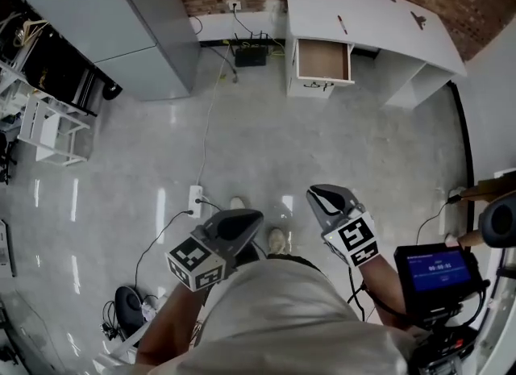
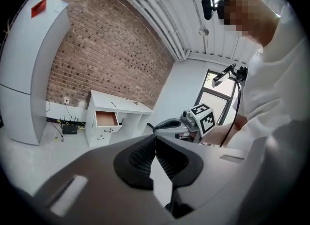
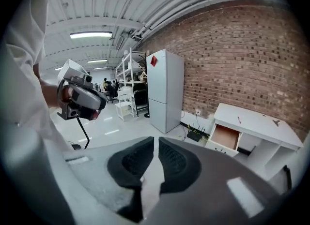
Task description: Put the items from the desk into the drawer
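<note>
Across floor (image 1: pixel 322 147), desk (image 1: pixel 363 10), open drawer (image 1: pixel 322 60).

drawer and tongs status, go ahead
Left gripper and right gripper tongs shut, empty. Drawer open, far ahead. Thin item and dark item on desk. Power strip on floor, left of path.

Between the person and the white desk (image 1: pixel 371 10) the grey floor (image 1: pixel 322 147) lies wide and bare, so the way to the pulled-out drawer (image 1: pixel 323 60) is clear and its top is open from above. Off to the left a power strip (image 1: pixel 194 200) lies on the tiles, a router (image 1: pixel 250 56) sits against the wall, and the tall fridge (image 1: pixel 141 27) closes that side.
</note>
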A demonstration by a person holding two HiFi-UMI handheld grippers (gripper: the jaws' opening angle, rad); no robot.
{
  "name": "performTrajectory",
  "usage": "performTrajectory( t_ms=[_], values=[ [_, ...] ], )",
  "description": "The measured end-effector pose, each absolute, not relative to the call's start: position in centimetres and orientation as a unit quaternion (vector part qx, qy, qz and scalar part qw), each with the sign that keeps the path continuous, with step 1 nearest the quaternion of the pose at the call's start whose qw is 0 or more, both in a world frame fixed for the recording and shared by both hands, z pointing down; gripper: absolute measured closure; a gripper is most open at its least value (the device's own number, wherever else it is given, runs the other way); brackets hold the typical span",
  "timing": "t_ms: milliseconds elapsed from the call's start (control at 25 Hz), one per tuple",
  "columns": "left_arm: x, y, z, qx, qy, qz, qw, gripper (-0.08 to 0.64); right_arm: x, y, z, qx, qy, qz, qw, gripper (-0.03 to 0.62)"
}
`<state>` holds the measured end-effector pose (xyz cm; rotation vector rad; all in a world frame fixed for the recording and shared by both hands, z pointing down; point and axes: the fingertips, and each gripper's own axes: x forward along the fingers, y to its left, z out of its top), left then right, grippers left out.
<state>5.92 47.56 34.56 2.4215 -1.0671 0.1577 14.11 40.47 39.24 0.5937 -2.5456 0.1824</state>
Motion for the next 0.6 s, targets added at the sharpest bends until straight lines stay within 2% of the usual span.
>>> performTrajectory(
  t_ms=[400,600],
  values=[
    [-0.8,31.3,35.3,0.912,-0.318,0.061,0.252,0.549,9.5,26.0,39.6,0.299,-0.907,0.094,0.281,0.558],
    [-4.3,23.1,34.0,0.929,-0.274,0.076,0.235,0.551,6.8,18.0,39.0,0.344,-0.888,0.099,0.289,0.558]
  ],
)
